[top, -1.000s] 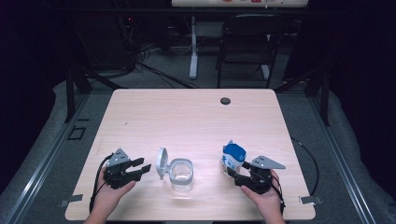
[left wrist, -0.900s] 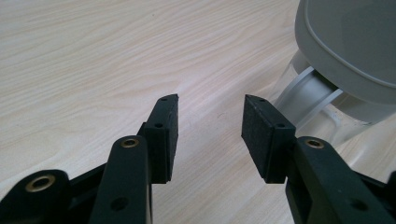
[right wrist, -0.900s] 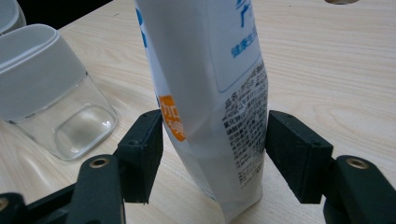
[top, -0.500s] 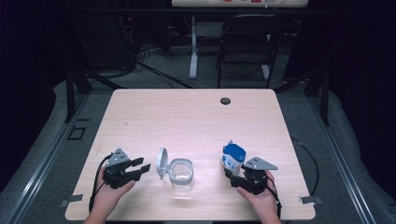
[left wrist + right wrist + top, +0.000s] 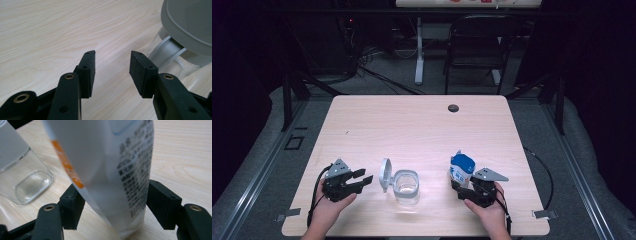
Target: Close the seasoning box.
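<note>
Right hand-held gripper (image 5: 113,205) clasps a glossy, printed, white pouch (image 5: 112,170).

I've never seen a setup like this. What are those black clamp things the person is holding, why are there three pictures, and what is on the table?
No robot here: a person holds a hand-held tool in each hand, each with two black jaws that squeeze like tongs. The high view looks down on the wooden table from above. The other two pictures come from small cameras riding on the tools, looking out along their jaws.

The left gripper stands open with nothing between its jaws; just ahead of it is the grey flip lid of a clear container, which stands open on the table.

The right gripper has its jaws on either side of a white pouch with a blue top and small print. It seems clamped, tilted, though the pad contact is hard to confirm.

A small dark disc sits near the far edge.
</note>
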